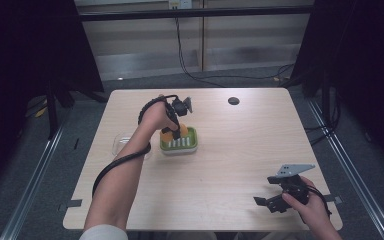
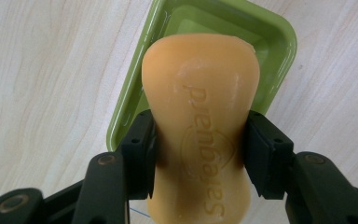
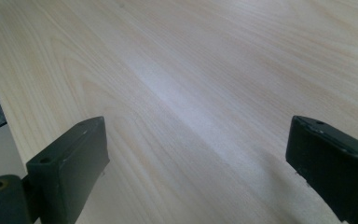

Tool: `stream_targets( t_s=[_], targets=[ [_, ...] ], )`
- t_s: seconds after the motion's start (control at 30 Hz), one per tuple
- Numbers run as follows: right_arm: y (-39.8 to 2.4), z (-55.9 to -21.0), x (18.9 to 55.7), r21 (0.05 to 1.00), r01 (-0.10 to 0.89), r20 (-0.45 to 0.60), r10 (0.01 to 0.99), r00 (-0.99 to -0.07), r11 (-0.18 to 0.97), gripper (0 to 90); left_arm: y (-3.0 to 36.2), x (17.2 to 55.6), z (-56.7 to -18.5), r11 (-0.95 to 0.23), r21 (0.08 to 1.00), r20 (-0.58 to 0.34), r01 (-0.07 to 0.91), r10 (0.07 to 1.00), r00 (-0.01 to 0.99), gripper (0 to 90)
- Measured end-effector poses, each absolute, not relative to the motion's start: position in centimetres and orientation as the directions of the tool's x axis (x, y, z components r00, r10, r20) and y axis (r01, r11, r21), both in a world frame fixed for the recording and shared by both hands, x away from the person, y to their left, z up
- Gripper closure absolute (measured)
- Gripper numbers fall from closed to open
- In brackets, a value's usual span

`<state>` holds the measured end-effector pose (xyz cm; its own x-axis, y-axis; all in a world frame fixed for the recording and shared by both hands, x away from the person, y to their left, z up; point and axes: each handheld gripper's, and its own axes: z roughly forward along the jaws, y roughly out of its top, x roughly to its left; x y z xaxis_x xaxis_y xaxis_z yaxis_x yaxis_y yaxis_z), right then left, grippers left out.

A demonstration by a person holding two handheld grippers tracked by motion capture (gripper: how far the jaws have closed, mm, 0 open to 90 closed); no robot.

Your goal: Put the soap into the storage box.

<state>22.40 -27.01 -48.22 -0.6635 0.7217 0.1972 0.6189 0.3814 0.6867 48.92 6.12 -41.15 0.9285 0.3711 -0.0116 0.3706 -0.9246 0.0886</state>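
An orange bar of soap (image 2: 200, 135) with raised lettering is clamped at its narrow waist by my left gripper (image 2: 199, 154), both black pads pressing its sides. It hangs just above a green soap dish (image 2: 279, 42). From above, the left gripper (image 1: 172, 131) points down over the dish (image 1: 192, 142), which sits near the table's middle and has a white ribbed insert; the soap (image 1: 168, 135) shows orange at the dish's left end. My right gripper (image 1: 272, 197) rests low near the front right corner, its jaws (image 3: 200, 172) standing wide apart over bare wood.
A clear plastic lid or tray (image 1: 120, 144) lies left of the dish, partly behind the left forearm. A small dark round disc (image 1: 233, 101) sits at the table's far side. Dark curtains and a metal frame flank the table (image 1: 230, 165).
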Motion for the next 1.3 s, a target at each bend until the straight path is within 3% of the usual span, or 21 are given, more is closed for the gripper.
stream_targets(
  t_s=[1.3],
  targets=[
    [-27.1,-48.2,22.4,0.691,0.616,0.198,0.721,-0.664,0.378,5.3,5.3,49.2,-42.4,-0.937,0.103,-0.002,0.335,0.336,0.942,49.8]
  ],
)
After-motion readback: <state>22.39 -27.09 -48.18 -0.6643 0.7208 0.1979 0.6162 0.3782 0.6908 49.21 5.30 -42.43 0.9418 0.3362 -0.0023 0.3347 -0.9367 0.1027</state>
